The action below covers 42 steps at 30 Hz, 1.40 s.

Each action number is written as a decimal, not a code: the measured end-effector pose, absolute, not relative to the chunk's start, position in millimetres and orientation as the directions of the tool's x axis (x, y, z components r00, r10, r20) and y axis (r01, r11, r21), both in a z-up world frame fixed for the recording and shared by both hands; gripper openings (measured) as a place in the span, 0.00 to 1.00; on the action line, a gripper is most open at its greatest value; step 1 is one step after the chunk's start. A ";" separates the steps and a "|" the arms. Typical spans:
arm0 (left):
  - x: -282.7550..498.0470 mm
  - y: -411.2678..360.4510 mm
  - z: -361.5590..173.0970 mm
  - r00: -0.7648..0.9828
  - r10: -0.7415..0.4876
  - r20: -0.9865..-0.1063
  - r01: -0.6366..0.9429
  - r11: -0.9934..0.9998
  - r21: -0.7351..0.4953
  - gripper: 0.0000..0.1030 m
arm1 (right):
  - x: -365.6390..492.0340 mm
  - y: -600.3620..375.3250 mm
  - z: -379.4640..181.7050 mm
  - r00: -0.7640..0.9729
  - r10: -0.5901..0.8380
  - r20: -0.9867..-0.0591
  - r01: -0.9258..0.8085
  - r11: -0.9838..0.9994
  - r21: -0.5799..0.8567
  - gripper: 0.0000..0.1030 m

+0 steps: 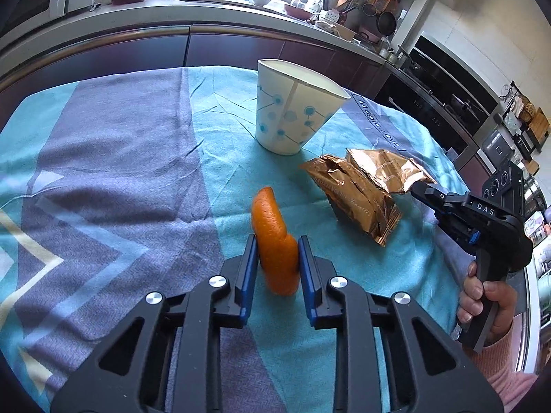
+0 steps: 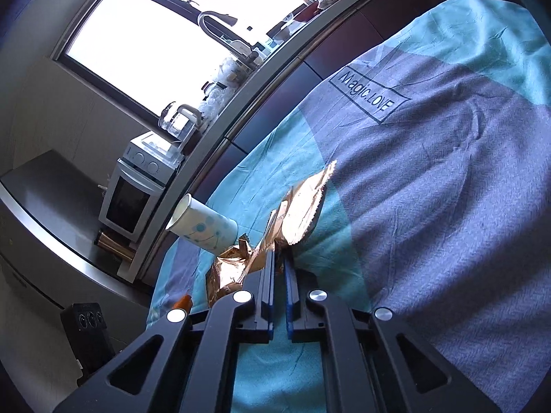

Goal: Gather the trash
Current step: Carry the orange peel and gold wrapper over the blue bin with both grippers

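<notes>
An orange peel [image 1: 272,227] stands on edge on the tablecloth, and my left gripper [image 1: 277,241] is shut on it, a blue pad against each side. Right of it lie two gold foil wrappers. My right gripper [image 1: 418,186] is shut on the rear edge of the farther wrapper [image 1: 389,168]; the nearer wrapper [image 1: 358,199] lies loose. In the right wrist view the right gripper [image 2: 279,258] has its pads nearly together with the held wrapper [image 2: 303,206] pinched at their tips. A white paper cup [image 1: 292,110] with blue dots stands upright behind the wrappers.
A teal and grey-blue tablecloth [image 1: 103,172] covers the table. A person's hand [image 1: 482,296] grips the right gripper's handle. Behind the table runs a kitchen counter [image 1: 206,13] with dark cabinets, a kettle, a small oven [image 2: 134,189] and a tap.
</notes>
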<state>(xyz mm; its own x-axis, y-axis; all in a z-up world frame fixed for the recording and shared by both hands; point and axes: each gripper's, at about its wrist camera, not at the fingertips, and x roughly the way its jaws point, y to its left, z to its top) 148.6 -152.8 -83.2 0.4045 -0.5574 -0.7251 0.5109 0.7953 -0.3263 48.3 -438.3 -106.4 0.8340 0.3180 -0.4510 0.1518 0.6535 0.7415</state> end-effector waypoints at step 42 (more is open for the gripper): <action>48.5 69.4 -24.1 0.682 -0.431 -0.591 0.319 0.902 -0.291 0.21 | 70.0 -221.7 -35.7 0.600 0.708 -0.373 -0.367 0.658 0.658 0.03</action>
<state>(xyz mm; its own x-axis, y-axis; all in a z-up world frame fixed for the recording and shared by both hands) 48.5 69.4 -24.1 0.6815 -0.4314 -0.5911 0.3185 0.9021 -0.2911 70.0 -221.7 -35.7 0.6003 0.7075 -0.3728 -0.3667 0.6578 0.6578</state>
